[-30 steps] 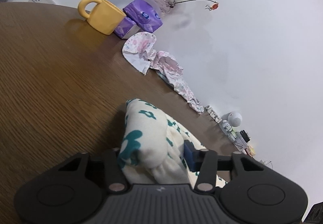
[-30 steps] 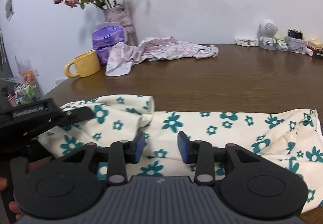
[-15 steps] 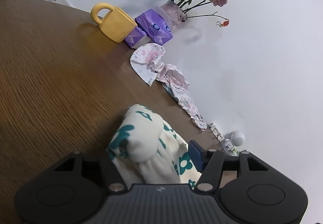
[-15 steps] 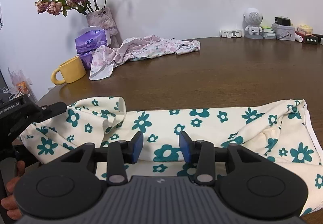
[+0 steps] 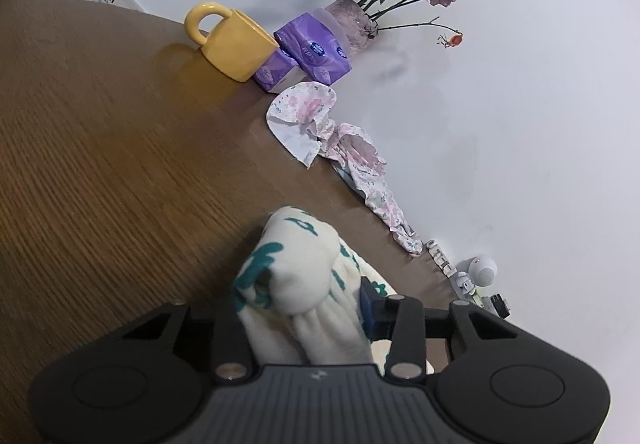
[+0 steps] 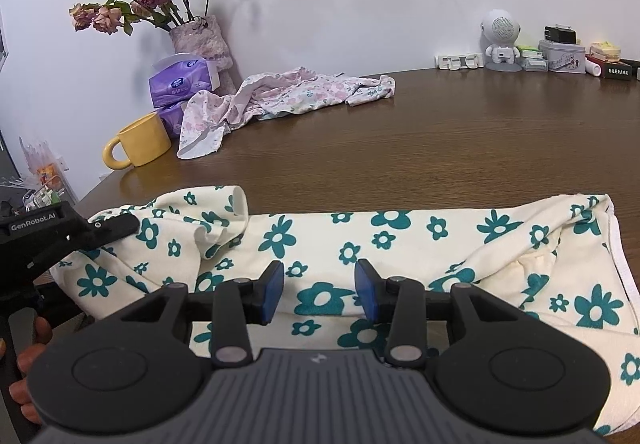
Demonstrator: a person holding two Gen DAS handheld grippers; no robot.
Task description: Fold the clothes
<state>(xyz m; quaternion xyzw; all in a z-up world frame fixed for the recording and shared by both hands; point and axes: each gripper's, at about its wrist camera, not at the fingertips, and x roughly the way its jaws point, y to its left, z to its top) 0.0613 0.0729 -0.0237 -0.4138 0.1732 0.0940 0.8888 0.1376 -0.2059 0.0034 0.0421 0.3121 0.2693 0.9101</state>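
Cream cotton bunches between the blue pads of the left hand-held gripper [image 5: 304,308], whose jaws have just been closing on a thick gathered wad at one end of the cream garment with teal flower print [image 6: 400,240]; the pads press on the cloth, so that end is held. In the right wrist view this gripper sits at about nine o'clock, gripped by a hand [image 6: 24,360] at the frame's lower left edge.

The right hand-held gripper [image 6: 319,290] hovers over the middle of the same garment, jaws partly open with nothing pinched; only a printed flower shows in the gap.

The garment lies spread lengthwise across the near edge of the brown wooden surface [image 6: 400,148], a loose sleeve-like tube curled up at about ten o'clock and a rumpled end at three o'clock.

To do this fold well, I judge the left grip should take fewer layers, since a fat wad will leave a lumpy crease. The right pads ought to catch the near hem flat before both ends rise together, keeping the cloth taut between them.

Farther out, at eleven o'clock, a crumpled pink floral garment [image 6: 288,92] waits near the yellow ceramic mug [image 6: 138,142], which is well apart from the fold line and poses little risk.
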